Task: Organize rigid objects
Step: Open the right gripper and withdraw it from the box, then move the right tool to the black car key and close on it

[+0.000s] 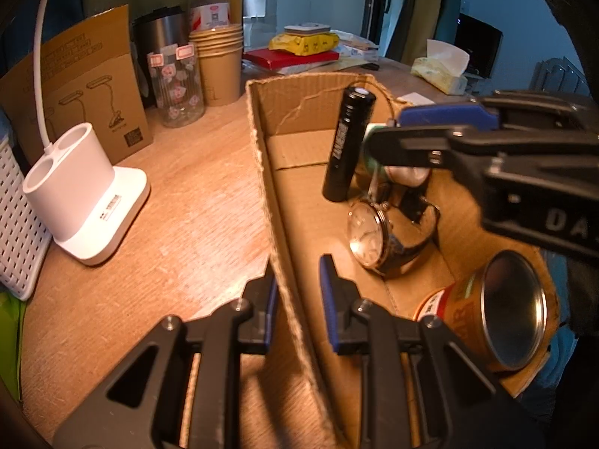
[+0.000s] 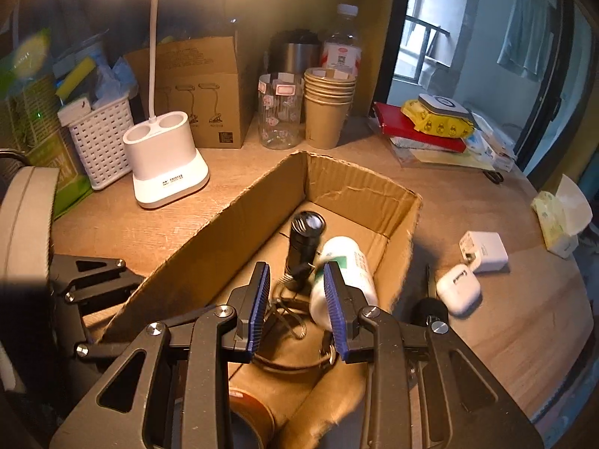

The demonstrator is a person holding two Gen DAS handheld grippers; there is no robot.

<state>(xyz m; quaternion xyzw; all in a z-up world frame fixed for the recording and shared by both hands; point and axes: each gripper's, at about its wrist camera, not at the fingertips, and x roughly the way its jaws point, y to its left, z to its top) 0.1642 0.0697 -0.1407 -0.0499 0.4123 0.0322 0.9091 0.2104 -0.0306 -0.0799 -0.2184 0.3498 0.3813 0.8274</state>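
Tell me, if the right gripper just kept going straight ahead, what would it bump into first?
Probably the white bottle lying in the cardboard box, beside the right gripper's open fingers, with the black flashlight just behind. Depth is uncertain.

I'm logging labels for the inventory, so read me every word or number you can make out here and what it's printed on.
"DA": white letters on the right gripper body, cut off by the frame edge.
Black flashlight: white lettering along its side, too blurred to read.
Tin can: label print blurred and partly hidden.
White bottle: green and grey print, too small.
Lamp base: dark print, too small.
Lamp carton: drawings and print, unreadable.
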